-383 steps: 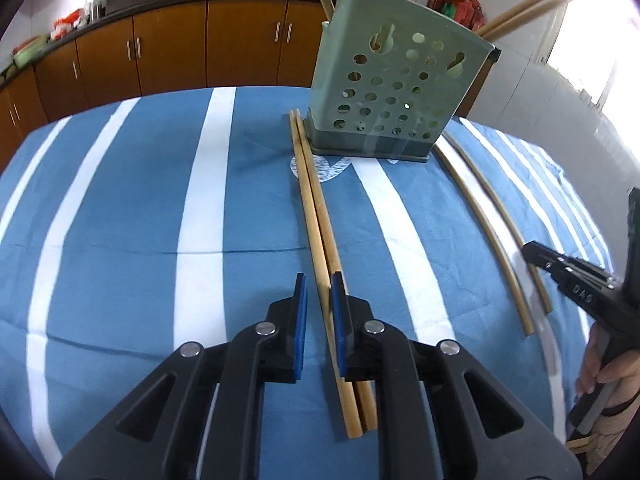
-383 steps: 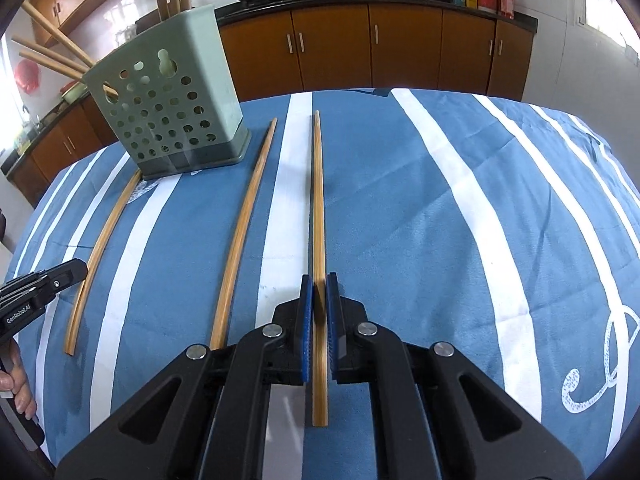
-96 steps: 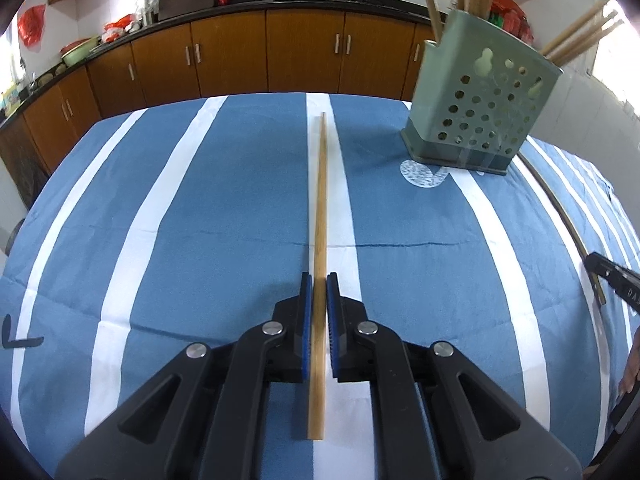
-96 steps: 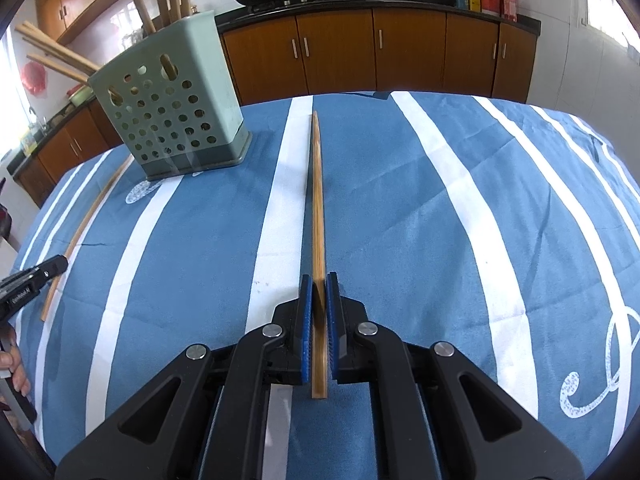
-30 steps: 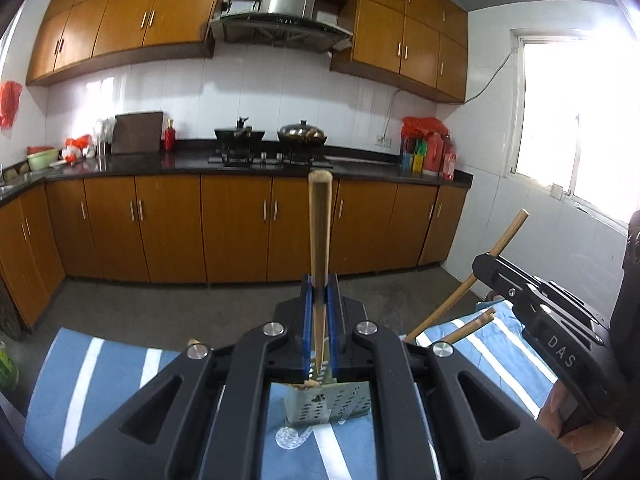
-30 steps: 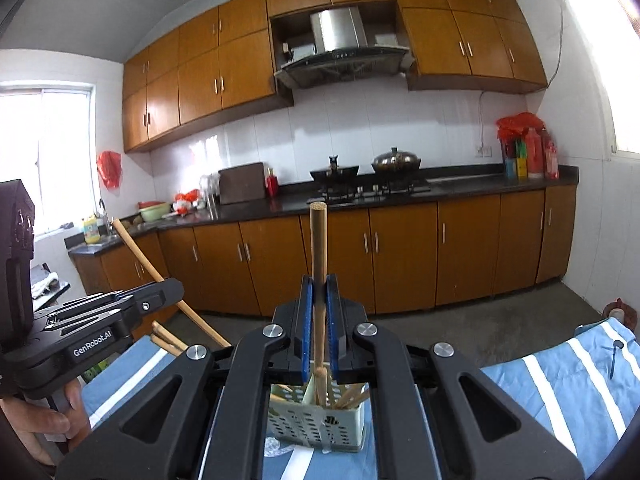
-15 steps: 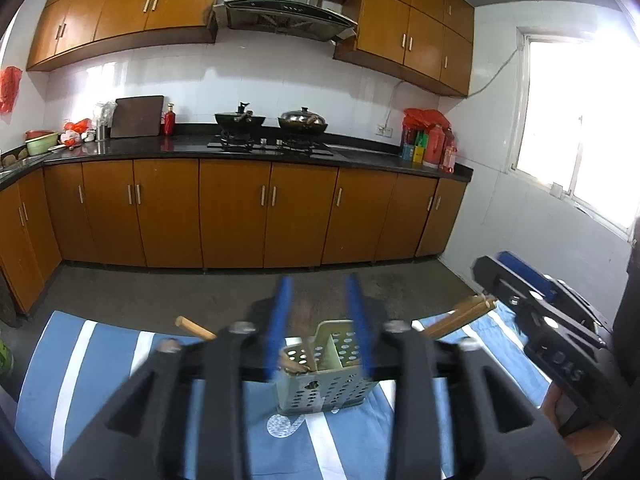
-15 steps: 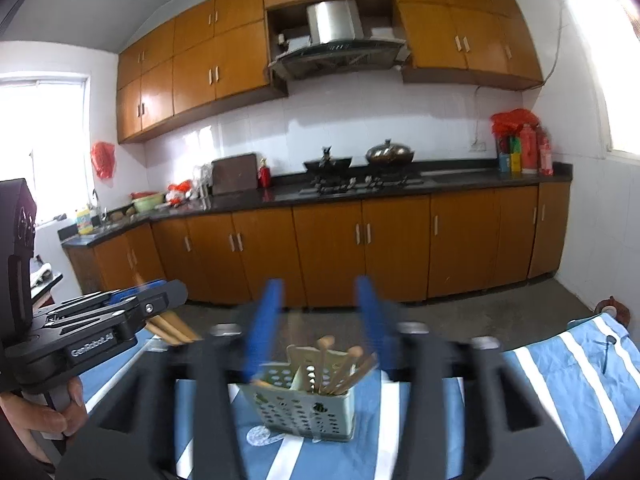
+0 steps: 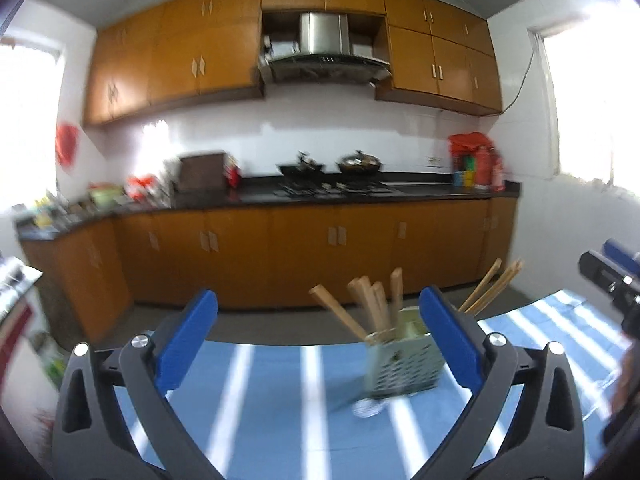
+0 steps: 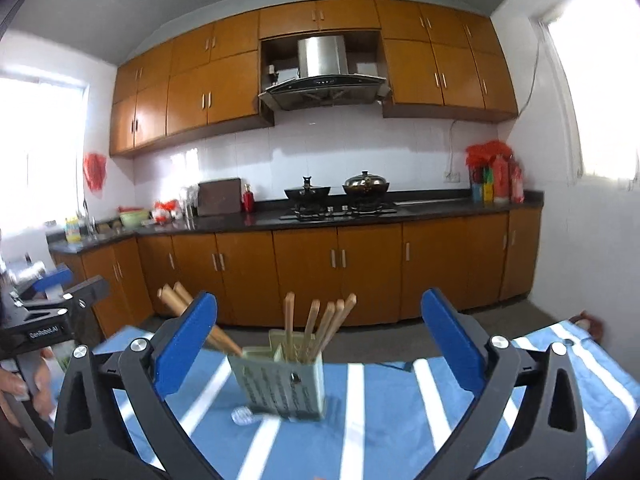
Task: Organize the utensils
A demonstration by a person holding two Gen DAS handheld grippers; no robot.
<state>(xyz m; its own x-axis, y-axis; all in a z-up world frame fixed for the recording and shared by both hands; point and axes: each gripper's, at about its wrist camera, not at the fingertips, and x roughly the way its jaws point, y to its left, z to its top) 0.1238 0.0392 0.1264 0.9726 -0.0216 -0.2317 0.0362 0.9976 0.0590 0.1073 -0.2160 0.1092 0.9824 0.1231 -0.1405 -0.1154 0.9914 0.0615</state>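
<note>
Both long wooden chopsticks (image 10: 289,326) now stand in the pale-green perforated plastic holder (image 10: 282,384); left gripper (image 9: 318,334) and right gripper (image 10: 318,334) gape wide, released.

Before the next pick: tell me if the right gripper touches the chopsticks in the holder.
Apart. The right wrist view shows the right gripper open, its pads wide of the chopsticks standing in the holder.

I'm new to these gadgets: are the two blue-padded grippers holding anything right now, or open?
Both open. The left gripper and right gripper have jaws spread wide with nothing between them; the wooden chopsticks stand in the pale green perforated holder.
</note>
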